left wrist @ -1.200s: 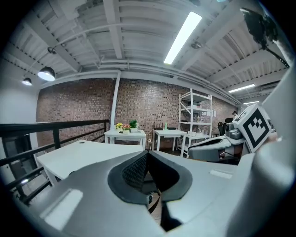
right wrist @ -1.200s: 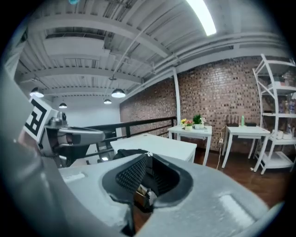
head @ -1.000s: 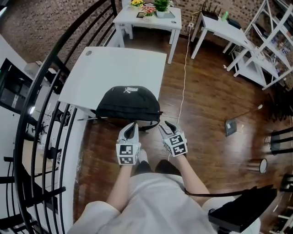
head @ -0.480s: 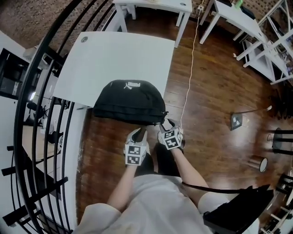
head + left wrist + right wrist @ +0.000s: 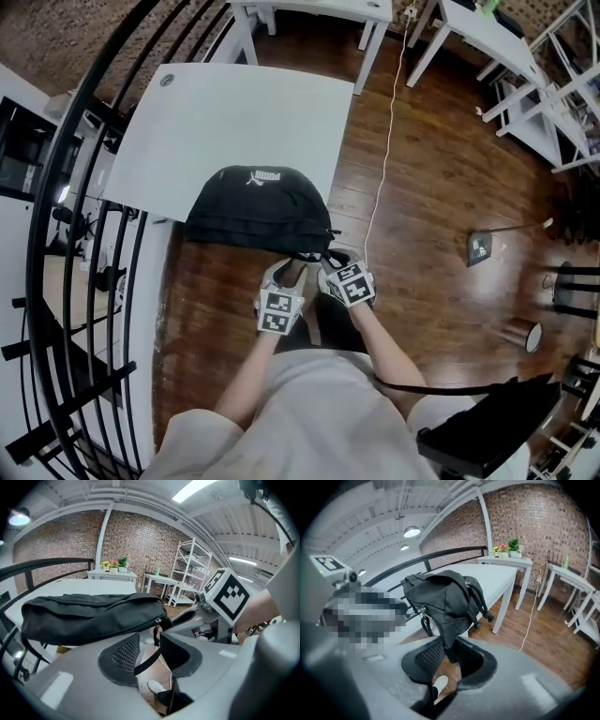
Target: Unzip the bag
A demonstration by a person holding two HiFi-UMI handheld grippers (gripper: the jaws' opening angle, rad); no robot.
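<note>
left gripper [image 5: 149, 641]: its jaws have just been opening and now stand wide apart. Nothing is pinched. A black strap [image 5: 147, 662] crosses the gap low down, and neither pad is on it.
right gripper [image 5: 451, 651]: its jaws have just been closing to a narrow gap. The bag's hanging corner [image 5: 451, 644] drops between the pads, which look to press it from both sides.
zip pull [image 5: 157, 631]: it dangles at the centre of the left gripper view, just beyond the open tips and clear of them.
bag [image 5: 258, 211]: black, at the centre of the head view. It lies along the near edge of the white table [image 5: 244, 112], with its right end overhanging toward both grippers. The zip looks fully closed.
Step in hand: most likely the right gripper anchors the bag's end while the left lines up on the pull.
Doing it well: ease the left tips forward until the pull sits between the pads, not the strap. Close fully on the pull alone. Then draw along the line of the zip, toward the left of the frame, keeping the right hold firm so the fabric stays taut.
Watch for: the strap getting caught, or the bag sliding off the table edge.
</note>
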